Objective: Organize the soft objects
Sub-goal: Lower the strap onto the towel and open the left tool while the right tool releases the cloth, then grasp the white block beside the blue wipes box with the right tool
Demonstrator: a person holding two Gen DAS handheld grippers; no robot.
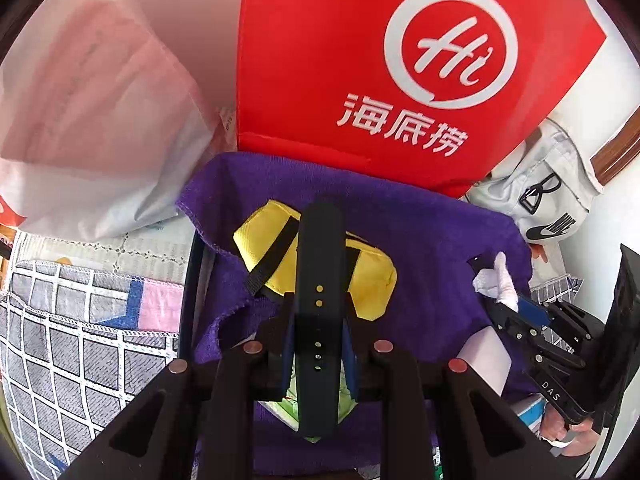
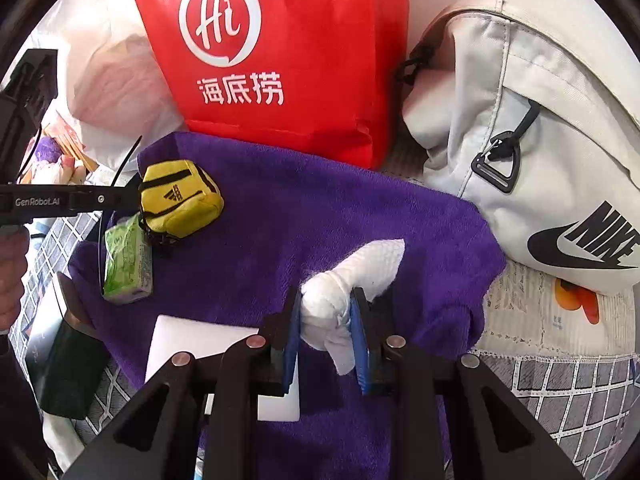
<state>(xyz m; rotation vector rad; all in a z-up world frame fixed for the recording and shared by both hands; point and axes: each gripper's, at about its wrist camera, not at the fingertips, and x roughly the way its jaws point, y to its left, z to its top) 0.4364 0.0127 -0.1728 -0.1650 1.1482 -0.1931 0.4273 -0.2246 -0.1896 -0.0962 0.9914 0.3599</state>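
A purple towel (image 1: 420,240) (image 2: 300,208) lies spread out in front of both grippers. On it sit a yellow pouch (image 1: 372,276) (image 2: 180,200), a green tissue pack (image 2: 128,264) and a flat white card (image 2: 192,344). My left gripper (image 1: 320,320) (image 2: 128,200) is shut on a black strap with holes (image 1: 320,248), which hangs over the yellow pouch. My right gripper (image 2: 326,312) (image 1: 516,312) is shut on a knotted white cloth (image 2: 352,280) (image 1: 496,280) just above the towel's right half.
A red bag with a white logo (image 1: 320,60) (image 2: 300,40) stands behind the towel. A white sports bag (image 2: 540,160) (image 1: 548,200) lies at the right, a white plastic bag (image 1: 80,120) at the left. Grey checked fabric (image 1: 60,340) (image 2: 560,392) surrounds the towel. A dark box (image 2: 68,360) sits at the towel's left edge.
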